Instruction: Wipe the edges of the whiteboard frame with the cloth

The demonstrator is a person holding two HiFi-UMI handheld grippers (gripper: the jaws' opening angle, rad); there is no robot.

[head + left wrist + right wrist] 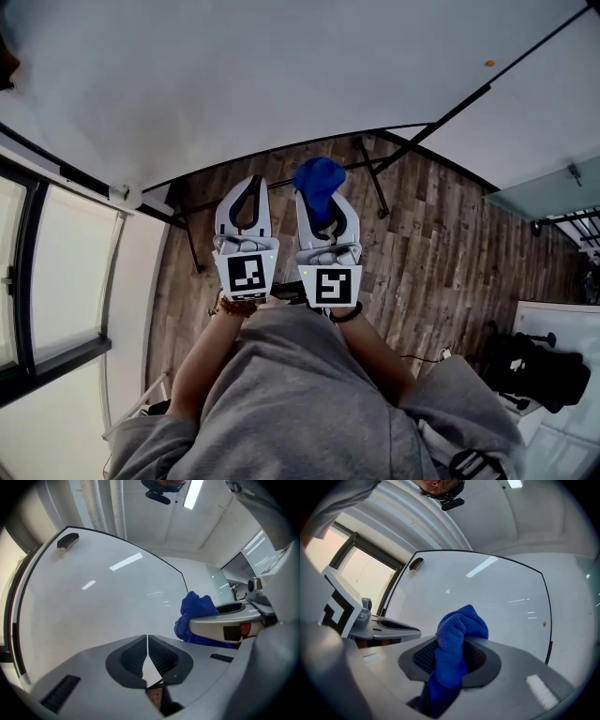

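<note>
The whiteboard (281, 75) fills the top of the head view; its thin black frame (281, 148) curves just beyond both grippers. My right gripper (317, 195) is shut on a bunched blue cloth (319, 181), which sticks out past the jaw tips. In the right gripper view the cloth (457, 644) hangs between the jaws, with the board's frame edge (549, 620) to the right. My left gripper (252, 182) is beside it, shut on nothing. In the left gripper view its jaws (147, 638) meet, with the cloth (197, 609) to the right.
A dark eraser (416, 564) sticks near the board's far corner, and a small orange dot (489, 64) marks its surface. Black stand legs (375, 178) cross the wooden floor (441, 244). Windows (56, 281) lie left; dark equipment (539, 370) lies right.
</note>
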